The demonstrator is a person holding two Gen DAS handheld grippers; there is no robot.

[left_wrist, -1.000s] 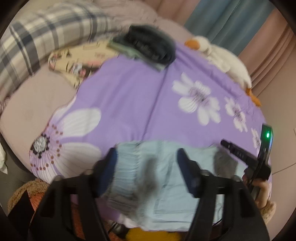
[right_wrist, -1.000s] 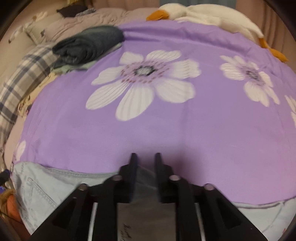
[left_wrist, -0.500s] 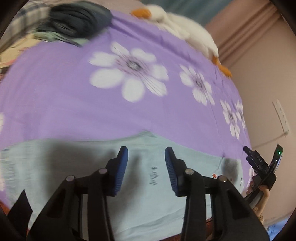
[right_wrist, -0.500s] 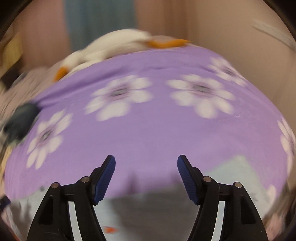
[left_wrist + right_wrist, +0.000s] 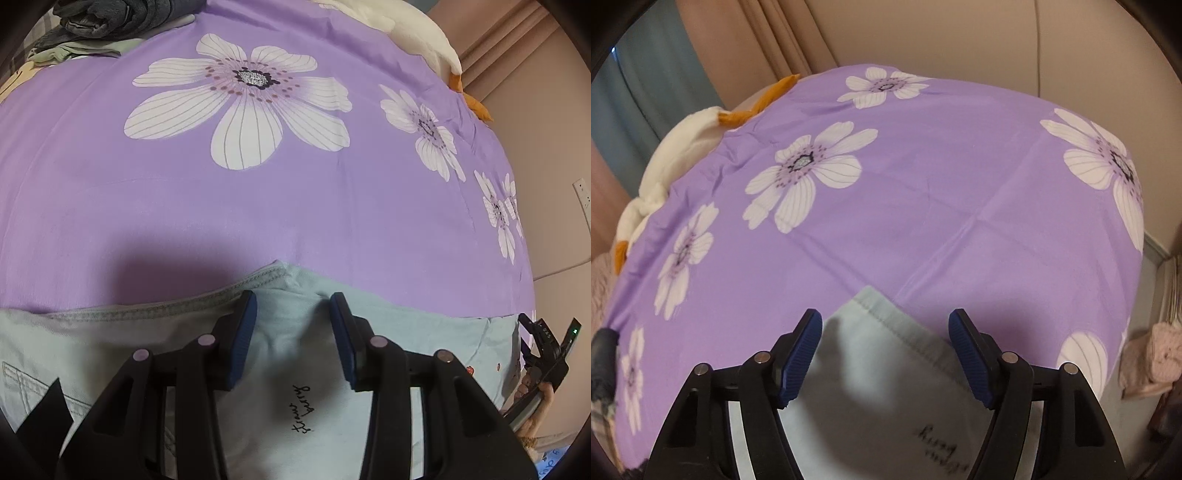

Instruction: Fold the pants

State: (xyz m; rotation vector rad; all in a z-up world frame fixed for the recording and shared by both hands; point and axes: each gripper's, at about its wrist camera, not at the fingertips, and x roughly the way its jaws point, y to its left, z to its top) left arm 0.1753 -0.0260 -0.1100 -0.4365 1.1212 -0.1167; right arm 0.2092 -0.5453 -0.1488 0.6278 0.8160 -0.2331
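- Left wrist view: the left hand-held gripper [image 5: 291, 332] is seen pointing down at the pale blue pants [image 5: 406, 332], which are spread flat along the near edge of the bed, on a purple bedspread [image 5: 295, 206] printed with white flowers.
- Its blue-padded jaws are held partly apart, with a raised fold of the pants' cloth between them; whether the pads press on that fold cannot be told.
- A stitched hem [image 5: 166, 306] of the pants is seen running off to the left of the jaws, and a line of black script [image 5: 301, 408] is printed on the cloth just below them.
- A stack of dark folded clothes [image 5: 110, 18] is seen at the far left corner of the bed, and a white plush duck [image 5: 417, 33] (orange feet showing) lies along the far right edge.
- At the right rim of this view, the right hand-held gripper [image 5: 546, 350] is seen, held in a person's hand [image 5: 532, 384].
- Right wrist view: the right hand-held gripper [image 5: 886, 350] is seen with its jaws set wide apart, clamped on nothing.
- A corner of the pants [image 5: 871, 369] lies beneath and between the jaws, its stitched edge running down to the right; no pad is seen touching it.
- The plush duck [image 5: 679, 155] is seen at the far left of the bedspread [image 5: 923, 221], and a pink cloth [image 5: 1148, 358] hangs off to the right of the bed.
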